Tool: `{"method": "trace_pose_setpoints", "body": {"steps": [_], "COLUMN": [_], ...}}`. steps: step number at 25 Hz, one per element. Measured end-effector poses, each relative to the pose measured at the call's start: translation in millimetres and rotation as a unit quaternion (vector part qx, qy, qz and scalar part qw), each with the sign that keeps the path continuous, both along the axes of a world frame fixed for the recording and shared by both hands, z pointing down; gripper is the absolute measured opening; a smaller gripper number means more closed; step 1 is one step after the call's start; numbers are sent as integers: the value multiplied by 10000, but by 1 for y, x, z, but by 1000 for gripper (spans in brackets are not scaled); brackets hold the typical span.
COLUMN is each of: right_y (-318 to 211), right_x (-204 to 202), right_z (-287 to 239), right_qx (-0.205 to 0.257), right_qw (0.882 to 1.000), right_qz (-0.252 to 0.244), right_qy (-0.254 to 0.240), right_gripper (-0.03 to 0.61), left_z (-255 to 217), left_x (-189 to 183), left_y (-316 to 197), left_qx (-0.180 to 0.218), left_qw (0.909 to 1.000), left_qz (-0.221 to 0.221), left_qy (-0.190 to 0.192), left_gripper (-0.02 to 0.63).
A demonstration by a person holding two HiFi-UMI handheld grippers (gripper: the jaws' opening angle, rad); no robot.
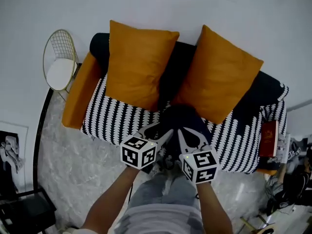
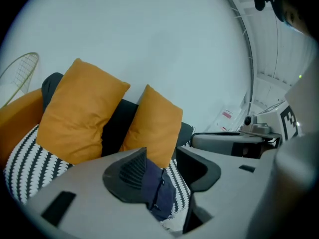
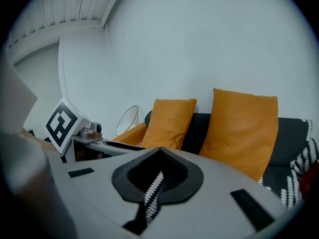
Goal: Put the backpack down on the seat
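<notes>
Head view: backpack on striped seat before orange cushions; left gripper wide, right gripper narrow.

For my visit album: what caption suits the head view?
Left tool and right tool hover over a dark backpack on the striped sofa seat, before two orange cushions.

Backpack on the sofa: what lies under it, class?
The backpack rests on the black-and-white patterned seat cover, which shows on both sides. The patch directly beneath is covered, so anything else there cannot be seen.
</notes>
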State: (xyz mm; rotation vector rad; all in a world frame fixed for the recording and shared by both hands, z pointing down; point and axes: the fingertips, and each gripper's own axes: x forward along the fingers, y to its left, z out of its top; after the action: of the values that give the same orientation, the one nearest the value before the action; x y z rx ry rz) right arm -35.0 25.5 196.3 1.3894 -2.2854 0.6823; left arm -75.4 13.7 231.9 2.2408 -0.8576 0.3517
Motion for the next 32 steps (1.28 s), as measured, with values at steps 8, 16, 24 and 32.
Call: {"method": "trace_pose_setpoints", "body": {"steps": [8,16,24,32], "right_y": [9,29,34,32], "right_x": [16,17,15,14], "right_z": [-56,-90,-103,-105], "right_qx": [418,671,860,897], "right_qw": [9989,9972,9955,9950], "right_qz": [213,317,377,398], "right_qy": [28,60,129,199], "right_gripper": [2,2,2,2], "left_z": [-61,-95,-114,-121], "left_x": [9,21,30,34], "left_y": [9,30,31,29], "left_qx": [590,788,1032,1079], "left_qw": [9981,9966,9940,9933], "left_qz": [37,161,303,382], "left_qy": [-149,-156,-211,-147], "left_gripper": [77,12,5,5]}}
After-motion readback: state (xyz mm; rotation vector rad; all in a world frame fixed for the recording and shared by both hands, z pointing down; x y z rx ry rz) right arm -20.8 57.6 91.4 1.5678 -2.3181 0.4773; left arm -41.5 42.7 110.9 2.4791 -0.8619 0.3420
